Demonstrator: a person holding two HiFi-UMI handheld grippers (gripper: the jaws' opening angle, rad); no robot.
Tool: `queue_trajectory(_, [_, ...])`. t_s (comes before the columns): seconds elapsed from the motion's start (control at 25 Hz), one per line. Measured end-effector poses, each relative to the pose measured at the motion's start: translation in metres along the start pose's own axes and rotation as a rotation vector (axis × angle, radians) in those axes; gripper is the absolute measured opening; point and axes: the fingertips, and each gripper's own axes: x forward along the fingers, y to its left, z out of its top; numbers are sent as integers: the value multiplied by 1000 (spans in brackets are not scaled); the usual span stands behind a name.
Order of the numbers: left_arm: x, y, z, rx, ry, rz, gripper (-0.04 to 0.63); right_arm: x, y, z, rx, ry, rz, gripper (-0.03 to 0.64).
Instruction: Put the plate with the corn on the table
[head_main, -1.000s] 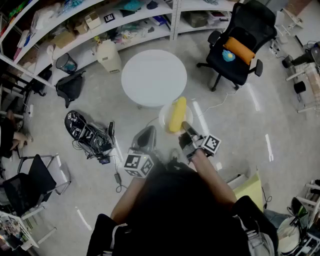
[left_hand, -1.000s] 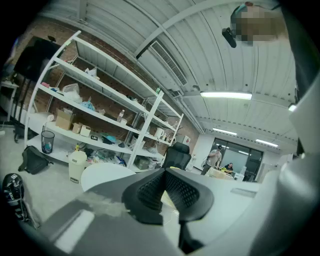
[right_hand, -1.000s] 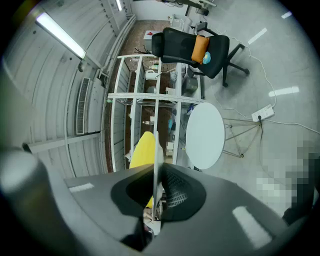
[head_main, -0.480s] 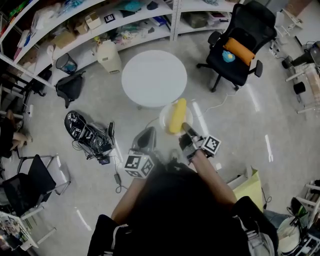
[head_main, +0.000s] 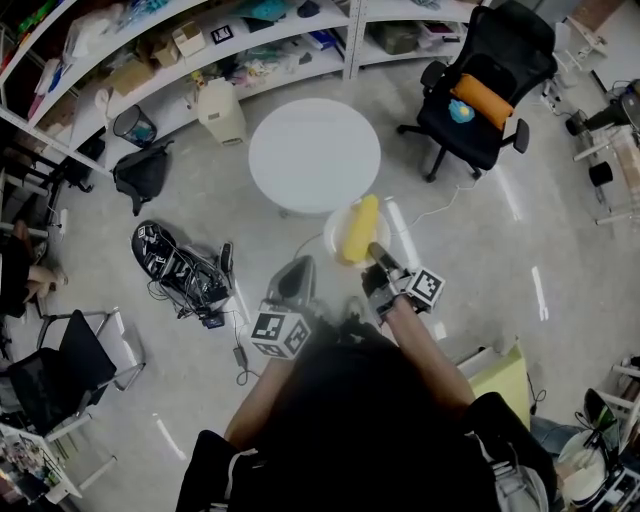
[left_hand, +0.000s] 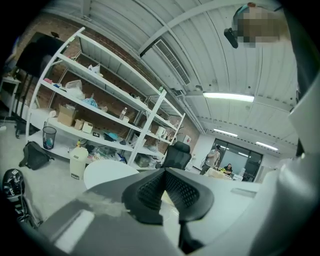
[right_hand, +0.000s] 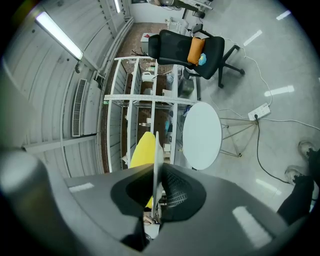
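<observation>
Currently grips the plate (head_main: 337, 232) by its near rim with the right gripper (head_main: 374, 252), held up in the air above the floor. Carries the yellow corn (head_main: 359, 228) lying lengthwise across that plate, one end toward the gripper, the other toward the round white table (head_main: 314, 155). Keeps the plate short of the tabletop in the head view, its far rim just at the table's near edge, not resting on it.

Seen along the right gripper (right_hand: 154, 196): both pads closed tight on the thin plate (right_hand: 154, 160), shown edge-on as a pale upright line, with the corn (right_hand: 141, 150) to one side of it and the table (right_hand: 201, 135) beyond on the other side.

Holds the left gripper (head_main: 298, 266) low and just beside the right one, apart from the plate. Seen along the left gripper (left_hand: 167, 192): pads drawn together, nothing between them, aimed past the table (left_hand: 107, 171).

Beyond the table: a black office chair (head_main: 485, 85) with an orange cushion, and white shelves (head_main: 200, 50) crowded with boxes along the wall.
</observation>
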Motion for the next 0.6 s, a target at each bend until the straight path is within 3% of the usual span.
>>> queue_trajectory(0.6, [14,23,19,12,-4,-65,5,21,12,-5,-4,-68,13,31])
